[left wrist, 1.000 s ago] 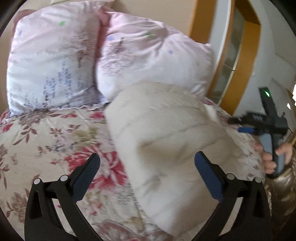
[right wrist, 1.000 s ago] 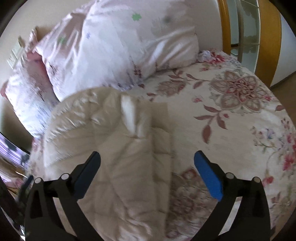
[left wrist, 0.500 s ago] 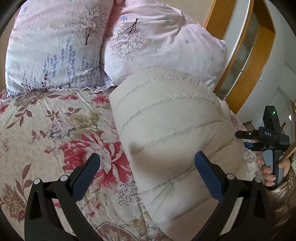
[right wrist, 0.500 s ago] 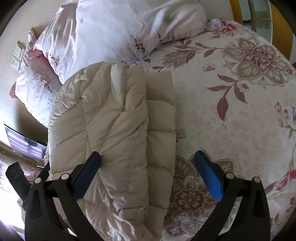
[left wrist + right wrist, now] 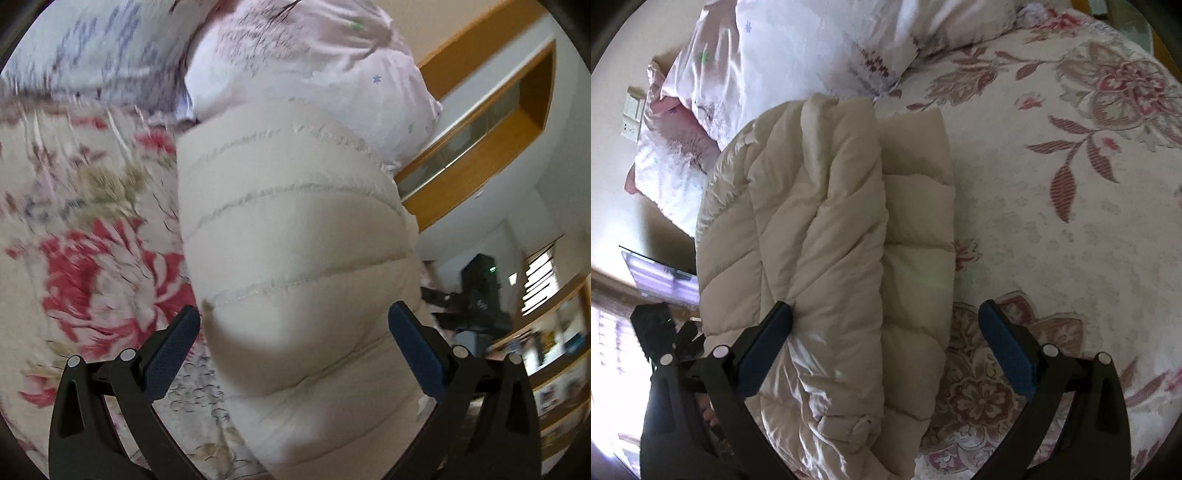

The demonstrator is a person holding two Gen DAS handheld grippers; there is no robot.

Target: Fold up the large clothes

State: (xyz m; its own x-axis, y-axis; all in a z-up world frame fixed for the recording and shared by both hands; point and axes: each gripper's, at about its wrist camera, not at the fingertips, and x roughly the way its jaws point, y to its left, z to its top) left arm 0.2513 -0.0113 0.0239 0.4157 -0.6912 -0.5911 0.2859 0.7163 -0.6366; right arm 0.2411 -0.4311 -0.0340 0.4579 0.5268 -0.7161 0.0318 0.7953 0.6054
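The floral bedspread (image 5: 1071, 229) fills most of both views, with pink pillows (image 5: 798, 48) piled along the upper part of each frame. On it lies the beige quilted jacket (image 5: 827, 229), folded into a thick puffy bundle with a narrower layer showing on its right side, its far end touching the pillows. The left gripper (image 5: 293, 341) hangs over the bundle's near end, jaws spread wide and empty. The right gripper (image 5: 884, 334) sits likewise at lower centre, jaws spread, straddling the jacket's edge.
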